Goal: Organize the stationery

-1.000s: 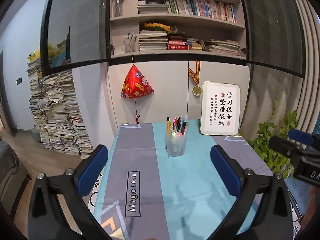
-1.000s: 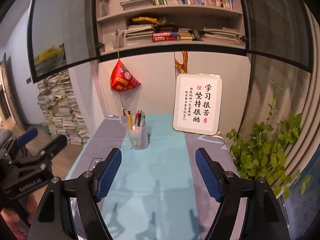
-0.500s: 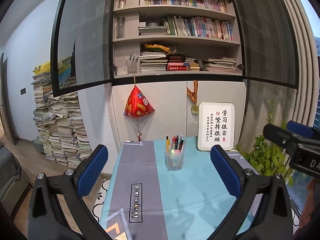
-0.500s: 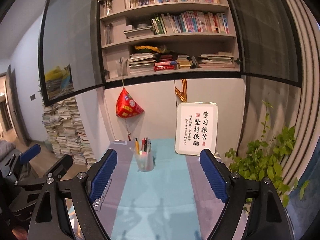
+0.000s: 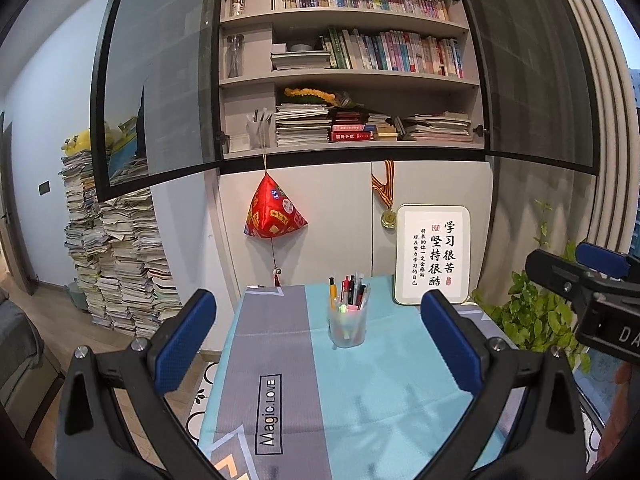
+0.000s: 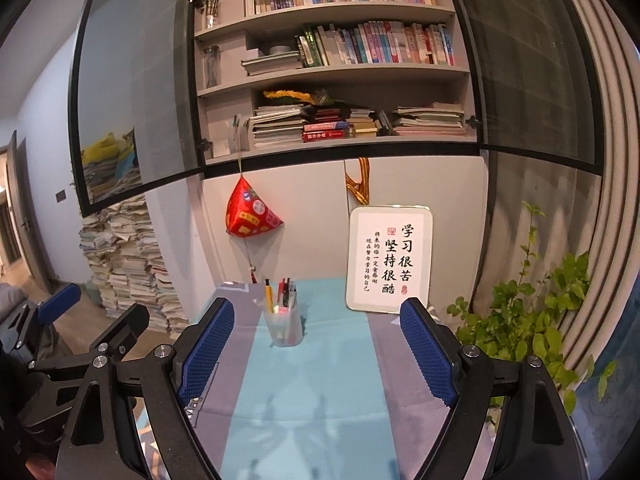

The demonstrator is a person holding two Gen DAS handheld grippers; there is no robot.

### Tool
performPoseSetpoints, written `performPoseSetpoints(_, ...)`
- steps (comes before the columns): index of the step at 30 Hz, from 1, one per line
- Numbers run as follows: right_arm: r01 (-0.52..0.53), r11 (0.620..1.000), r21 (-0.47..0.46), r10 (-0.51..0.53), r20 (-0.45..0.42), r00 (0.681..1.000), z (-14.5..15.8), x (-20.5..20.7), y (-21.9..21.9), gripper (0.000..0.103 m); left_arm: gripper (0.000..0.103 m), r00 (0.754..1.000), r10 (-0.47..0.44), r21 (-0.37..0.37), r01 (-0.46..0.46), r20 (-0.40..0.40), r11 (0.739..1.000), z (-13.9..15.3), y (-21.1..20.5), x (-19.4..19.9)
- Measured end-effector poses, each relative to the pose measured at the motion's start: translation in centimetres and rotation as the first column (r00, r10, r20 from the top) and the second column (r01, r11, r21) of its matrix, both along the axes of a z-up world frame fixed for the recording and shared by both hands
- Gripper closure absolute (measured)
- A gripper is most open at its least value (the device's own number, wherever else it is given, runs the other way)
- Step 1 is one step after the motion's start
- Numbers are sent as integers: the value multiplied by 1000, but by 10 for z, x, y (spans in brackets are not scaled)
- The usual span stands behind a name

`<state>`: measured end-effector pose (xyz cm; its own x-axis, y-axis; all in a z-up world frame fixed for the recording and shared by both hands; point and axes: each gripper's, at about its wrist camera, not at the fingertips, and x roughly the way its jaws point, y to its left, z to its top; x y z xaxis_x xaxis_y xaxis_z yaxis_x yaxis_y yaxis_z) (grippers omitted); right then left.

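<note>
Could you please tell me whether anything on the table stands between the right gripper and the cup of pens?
Nothing visible does. The right gripper, jaws open and empty, faces the pen cup across bare tablecloth. The framed sign stands farther back on the right, clear of that path.

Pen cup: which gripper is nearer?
Roughly level. Left gripper frames the pen cup almost centred; right gripper has it toward its left finger. Both open, short of it.

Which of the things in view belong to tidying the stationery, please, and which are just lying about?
Part of the job:
pens
clear cup holding them
left gripper, open
right gripper, open

Just lying about:
framed sign
red ornament
medal
plant
bookshelf
</note>
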<state>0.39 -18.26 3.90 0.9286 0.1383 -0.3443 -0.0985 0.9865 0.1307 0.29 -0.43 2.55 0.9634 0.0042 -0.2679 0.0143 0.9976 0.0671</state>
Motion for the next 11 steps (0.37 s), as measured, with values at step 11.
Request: performPoseSetpoints(11, 12, 1000, -4, -12, 9, 1000, 2, 2, -3, 18, 1, 1000, 3, -13, -3, -3, 1000, 3, 1, 4)
